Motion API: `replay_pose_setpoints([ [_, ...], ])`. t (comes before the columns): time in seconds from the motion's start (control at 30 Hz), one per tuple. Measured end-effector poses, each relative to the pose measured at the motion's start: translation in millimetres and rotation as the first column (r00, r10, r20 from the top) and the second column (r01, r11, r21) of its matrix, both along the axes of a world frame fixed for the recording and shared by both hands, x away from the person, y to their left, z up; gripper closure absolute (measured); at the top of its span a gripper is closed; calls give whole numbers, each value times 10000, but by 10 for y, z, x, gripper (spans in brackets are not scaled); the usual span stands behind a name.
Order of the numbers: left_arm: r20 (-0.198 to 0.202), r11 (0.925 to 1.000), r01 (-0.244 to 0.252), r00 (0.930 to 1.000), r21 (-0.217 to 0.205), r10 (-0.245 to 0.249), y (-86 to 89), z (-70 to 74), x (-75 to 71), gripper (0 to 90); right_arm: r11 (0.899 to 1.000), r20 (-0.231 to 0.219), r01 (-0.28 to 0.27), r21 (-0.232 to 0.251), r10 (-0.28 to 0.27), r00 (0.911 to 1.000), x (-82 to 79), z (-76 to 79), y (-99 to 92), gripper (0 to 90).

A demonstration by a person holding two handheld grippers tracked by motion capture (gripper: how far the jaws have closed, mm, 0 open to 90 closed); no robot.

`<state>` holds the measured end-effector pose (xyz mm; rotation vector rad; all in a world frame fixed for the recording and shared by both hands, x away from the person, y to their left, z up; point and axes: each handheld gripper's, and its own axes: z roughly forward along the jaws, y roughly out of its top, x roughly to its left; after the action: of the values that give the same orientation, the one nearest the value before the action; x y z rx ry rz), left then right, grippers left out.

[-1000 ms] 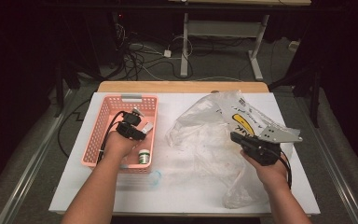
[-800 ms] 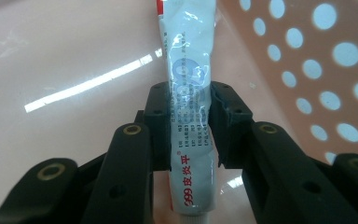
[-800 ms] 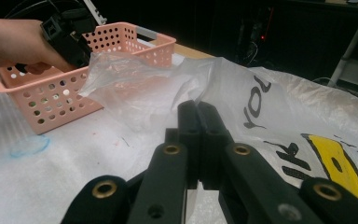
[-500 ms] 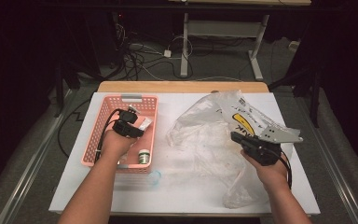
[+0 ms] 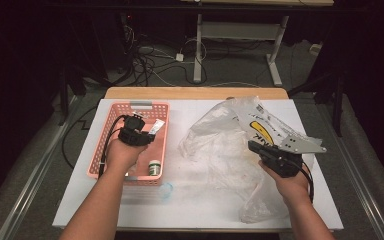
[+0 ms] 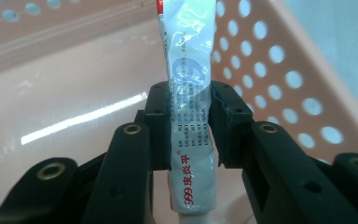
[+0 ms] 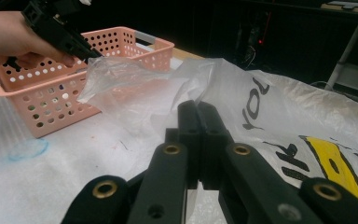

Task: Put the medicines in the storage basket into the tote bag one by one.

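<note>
Basket [image 5: 111, 117] of pink plastic stands on the left part of the white bench [image 5: 190, 200], and I take it as my landmark. Above the basket the left gripper [image 5: 147, 131] pinches a white tube [image 6: 189, 98] with red print between its two pads; the tube points toward the far right corner of the basket. A small white jar [image 5: 154, 167] with a green lid stands inside the basket, at its near right corner. To the right of the basket lies a crumpled clear plastic bag [image 5: 225, 145] with yellow and black print. The right gripper [image 5: 252, 146] rests over this bag, well apart from the basket, with its jaws pressed together; whether they catch the film, I cannot tell.
</note>
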<state>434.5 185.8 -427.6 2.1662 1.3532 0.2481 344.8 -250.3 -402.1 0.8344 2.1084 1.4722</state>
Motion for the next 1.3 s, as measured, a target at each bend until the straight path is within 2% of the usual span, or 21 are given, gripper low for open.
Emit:
replay_pose_setpoints([
  [0.07,194,10000,19,9998,32,-20,-4,19,-30,689,10000,-11,7,-11,-7,10000,5,-5,-2,900],
  [0.23,550,9994,-55,9985,-337,73,30,62,-99,689,10000,-33,15,-17,-15,10000,7,-13,8,900],
  [0.57,958,9981,-18,9954,-608,76,136,111,-281,688,10000,18,-7,-71,7,10000,-1,-8,15,900],
  [0.67,1085,9962,20,9941,-866,74,173,137,-360,688,10000,31,-8,-78,8,10000,-1,-8,18,900],
  [0.77,1290,9961,104,9916,-876,10,196,164,-445,688,10000,28,-27,-96,27,10000,-3,-9,23,900],
  [0.83,1528,9944,58,9882,-1058,105,212,187,-508,688,9999,36,-37,-108,37,10000,-3,-9,26,900],
  [1.3,2093,9881,626,9773,-1404,-322,151,201,-870,688,9999,91,-32,-146,33,10000,-16,-3,45,900],
])
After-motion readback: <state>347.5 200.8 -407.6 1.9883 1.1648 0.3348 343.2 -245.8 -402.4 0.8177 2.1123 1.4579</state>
